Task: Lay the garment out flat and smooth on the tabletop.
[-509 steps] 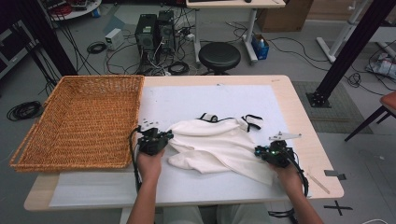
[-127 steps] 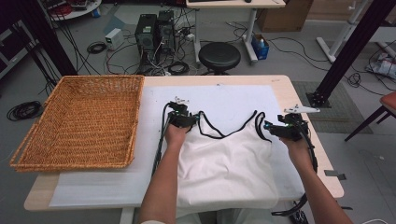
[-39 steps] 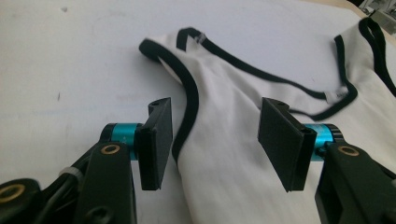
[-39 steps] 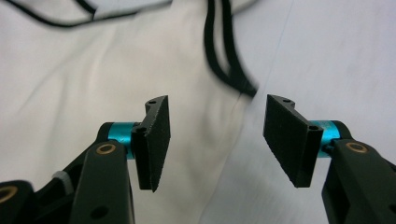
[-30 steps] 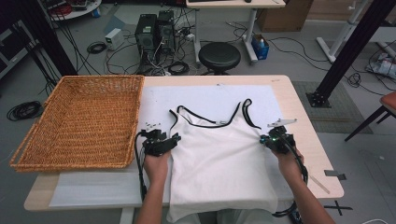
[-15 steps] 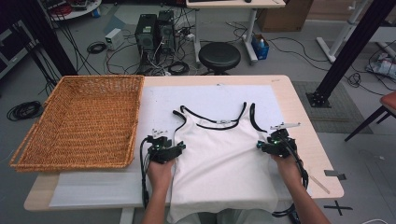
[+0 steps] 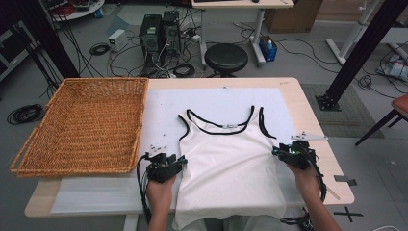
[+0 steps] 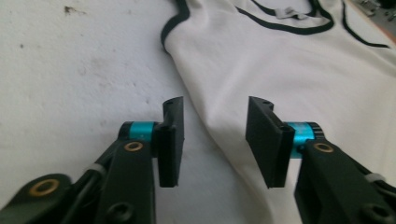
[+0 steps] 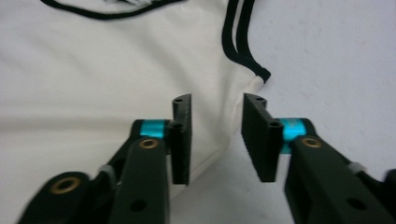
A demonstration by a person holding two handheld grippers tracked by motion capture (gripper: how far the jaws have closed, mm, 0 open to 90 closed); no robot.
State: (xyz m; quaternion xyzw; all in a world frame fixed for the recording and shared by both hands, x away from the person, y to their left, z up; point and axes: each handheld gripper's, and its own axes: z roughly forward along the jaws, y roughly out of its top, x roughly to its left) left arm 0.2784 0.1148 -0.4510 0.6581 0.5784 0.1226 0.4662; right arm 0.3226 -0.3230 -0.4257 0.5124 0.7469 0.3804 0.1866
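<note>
- The white tank top (image 7: 230, 166) lies flat and spread on the white mat (image 7: 163, 110) of the tabletop (image 7: 308, 110), with its neck pointing away from the person.
- The lower hem of the tank top hangs over the near edge of the tabletop, so this part is cut off in the high view.
- The left gripper (image 7: 163, 167) is at the left side seam of the tank top. Its jaws stand apart and have just been opening; in the left gripper view (image 8: 215, 140) the cloth edge runs between them, but the pads do not press on it.
- The right gripper (image 7: 294, 154) is at the right side seam of the tank top, below the armhole. Its jaws are also apart and have just been opening; in the right gripper view (image 9: 215, 140) the seam edge lies between them, not pinched.
- Whether the jaw tips touch the mat under the tank top is hard to make out.
- A wicker basket (image 7: 86, 125) stands to the left of the tank top, near the left gripper but apart from it.
- Beyond the tank top, past the far edge of the tabletop, there are a black stool (image 7: 226, 57) and computer cases (image 7: 159, 31) with many cables on the floor.
</note>
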